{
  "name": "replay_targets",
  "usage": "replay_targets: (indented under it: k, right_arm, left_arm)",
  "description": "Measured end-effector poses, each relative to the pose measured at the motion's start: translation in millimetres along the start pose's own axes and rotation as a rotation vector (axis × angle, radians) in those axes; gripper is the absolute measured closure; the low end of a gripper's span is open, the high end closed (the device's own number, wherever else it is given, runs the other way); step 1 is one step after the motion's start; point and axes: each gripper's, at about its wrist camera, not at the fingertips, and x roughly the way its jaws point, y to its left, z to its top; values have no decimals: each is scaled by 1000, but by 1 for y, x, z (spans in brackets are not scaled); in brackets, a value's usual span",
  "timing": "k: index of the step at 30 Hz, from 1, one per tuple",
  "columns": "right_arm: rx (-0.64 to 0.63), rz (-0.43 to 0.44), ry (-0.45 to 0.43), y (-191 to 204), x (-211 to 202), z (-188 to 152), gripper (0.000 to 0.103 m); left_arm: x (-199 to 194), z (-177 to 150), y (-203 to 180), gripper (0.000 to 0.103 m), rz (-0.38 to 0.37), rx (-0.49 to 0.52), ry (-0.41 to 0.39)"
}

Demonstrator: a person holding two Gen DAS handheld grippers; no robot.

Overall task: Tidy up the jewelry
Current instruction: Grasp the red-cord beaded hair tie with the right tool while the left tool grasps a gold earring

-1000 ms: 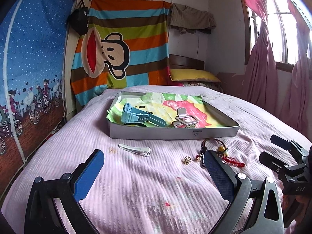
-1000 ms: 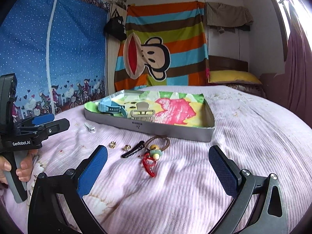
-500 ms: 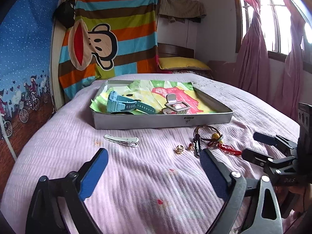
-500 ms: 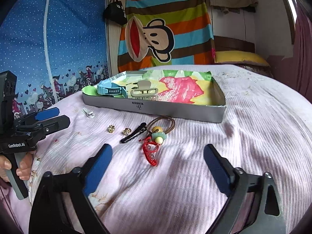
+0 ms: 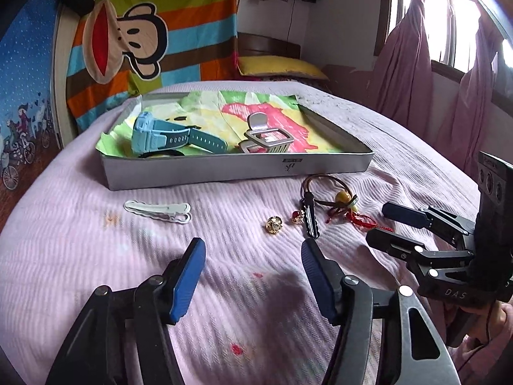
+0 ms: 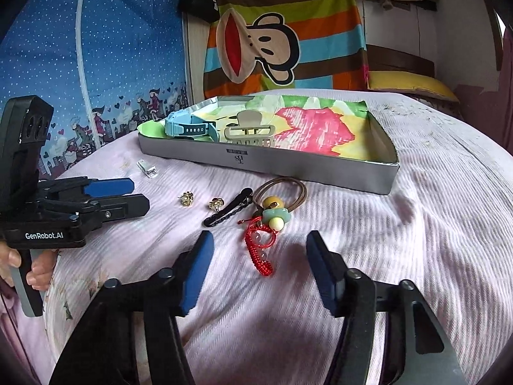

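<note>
Your left gripper (image 5: 253, 256) hovers over the pink bedspread (image 5: 80, 256) with jaws wide and empty; ahead and left of them lies a white hair clip (image 5: 157, 211), straight ahead a gold earring (image 5: 273, 225). Your right gripper (image 6: 259, 250), jaws also wide and empty, has a red beaded cord (image 6: 259, 250) between its fingertips. Beyond both sits the grey tray (image 6: 272, 163) holding a blue watch (image 5: 166, 136) and a claw clip (image 6: 249, 131).

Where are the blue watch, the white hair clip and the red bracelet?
blue watch (image 5: 146, 136), left wrist view, on its case.
white hair clip (image 5: 157, 210), left wrist view, mid-length.
red bracelet (image 6: 258, 250), right wrist view, on its braided cord.
</note>
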Motion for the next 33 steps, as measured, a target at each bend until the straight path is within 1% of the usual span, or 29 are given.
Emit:
replay_targets:
  k: [2,3,5,6,8,11,13,16,22,27,33]
  right_arm:
    - [1,4,9,0,3,1,62]
    - [1,5,12,-1,4,1,64]
    - [3,5,18,-1,7,1,71]
    - [4,5,21,-2,8,1,72]
    - [9,6,26,-3,10,1,75]
    - [20,9,30,-5,11,0,81]
    - [26,12,32,-6,13,0,82]
    - [29,14,33,-6,14,-1,82]
    - [28,10,37,-6,16,-2,82]
    - [30,10,39,-6,17,-2,82]
    - [15,2,28,-4,15,-3,93]
  left_arm:
    - [3,3,0,45,-16,-4,13]
    - [5,5,-1,46,-24,-6,20]
    - [10,8,-1,51,-32,-10,38]
    - [13,9,-1,52,-35,-12,47]
    - [20,13,-2,58,-43,-16,72]
    - [30,17,-5,61,-57,-11,94]
    - [34,18,-8,64,-67,-3,106]
    - [44,19,-12,73,-55,11,137]
    - [51,19,-12,79,-45,0,153]
    - [55,19,-11,87,-30,-5,158]
    - [53,16,-10,88,-42,-14,137]
